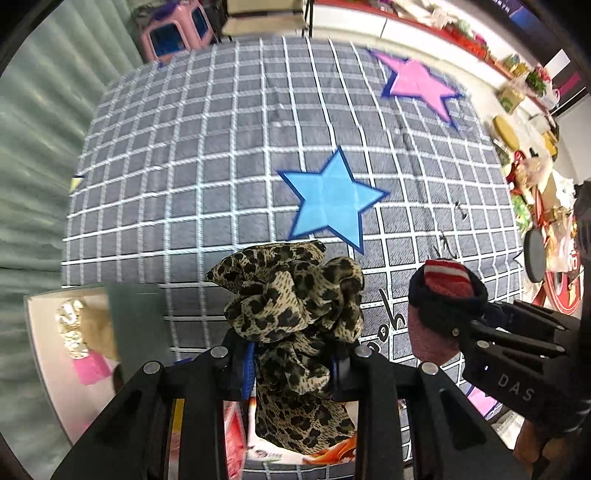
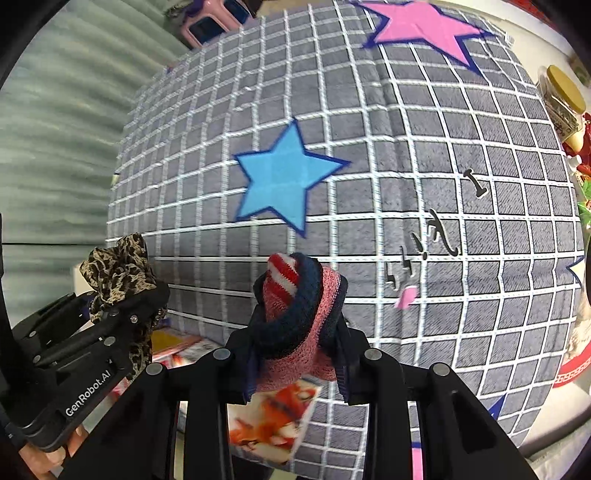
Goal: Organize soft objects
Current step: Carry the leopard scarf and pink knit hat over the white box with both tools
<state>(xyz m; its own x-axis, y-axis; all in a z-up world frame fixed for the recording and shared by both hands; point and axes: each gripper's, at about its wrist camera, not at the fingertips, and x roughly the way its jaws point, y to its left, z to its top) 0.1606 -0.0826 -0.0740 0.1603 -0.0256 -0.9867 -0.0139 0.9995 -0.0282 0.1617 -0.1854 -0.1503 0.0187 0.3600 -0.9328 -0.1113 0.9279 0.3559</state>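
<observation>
A large grey rug (image 1: pixel 229 155) with a white grid fills most of both views, spread flat below the grippers. A blue star (image 1: pixel 330 199) is printed near its middle and a pink star (image 1: pixel 421 83) lies farther off to the right; black lettering (image 2: pixel 436 240) runs along the rug's right part. Beyond the far left corner of the rug stands a pink stool (image 1: pixel 173 29). Along the right edge, off the rug, sits a crowded row of household clutter (image 1: pixel 535 177), too blurred to name piece by piece, with a gold-lidded jar (image 2: pixel 563 99) among it. At the near left is a pale open box (image 1: pixel 55 339) holding a shiny silver item and something pink.

The left gripper (image 1: pixel 295 363) is clamped on a leopard-print scrunchie (image 1: pixel 295 314), which bunches up above the fingers and hangs down below them, held above the rug's near edge. The right gripper (image 2: pixel 297 356) is closed on a rolled sock bundle (image 2: pixel 299 306), navy and pink knit with a red and white striped end poking out on top. The two grippers sit side by side, near each other, the scrunchie to the left of the sock bundle, both lifted clear of the rug. Beneath them lies a printed packet (image 2: pixel 273 421) with orange and red artwork
</observation>
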